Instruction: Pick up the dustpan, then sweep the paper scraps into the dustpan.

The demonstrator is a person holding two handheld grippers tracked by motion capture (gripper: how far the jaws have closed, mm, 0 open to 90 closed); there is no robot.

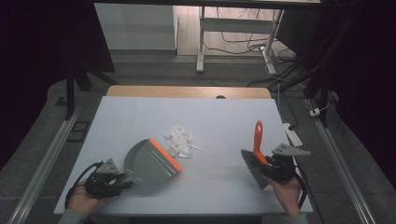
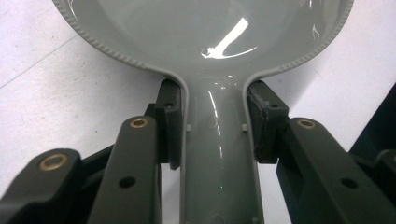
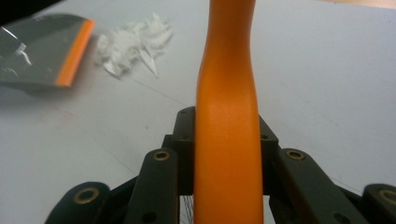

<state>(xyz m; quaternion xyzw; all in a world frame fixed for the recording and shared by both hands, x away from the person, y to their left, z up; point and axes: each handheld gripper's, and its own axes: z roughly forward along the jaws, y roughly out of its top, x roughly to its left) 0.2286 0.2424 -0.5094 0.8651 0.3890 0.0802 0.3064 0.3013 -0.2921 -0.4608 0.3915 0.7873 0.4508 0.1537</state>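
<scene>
I hold a hand-held gripper in each hand over the white desk. My left hand-held gripper sits near the front left corner, and its jaws are clamped on the handle of the grey dustpan; in the left gripper view both pads press against the sides of that narrow grey handle, just below where it widens into the pan. The dustpan lies on the desk left of centre, its orange lip turned toward the middle of the desk.

Just beyond that lip lies a small heap of white paper scraps, its nearest pieces close to the orange edge; I cannot tell whether any of them touch it. In the right gripper view the heap shows at the upper left, beside the dustpan's orange edge.

My right hand-held gripper is at the front right of the desk, well apart from the scraps. Its jaws pinch the orange handle of the brush, which rises between them in the right gripper view, the pads tight against both sides. In the high view the handle points away from me and the grey bristles slant toward the desk's centre, left of my hand.
</scene>
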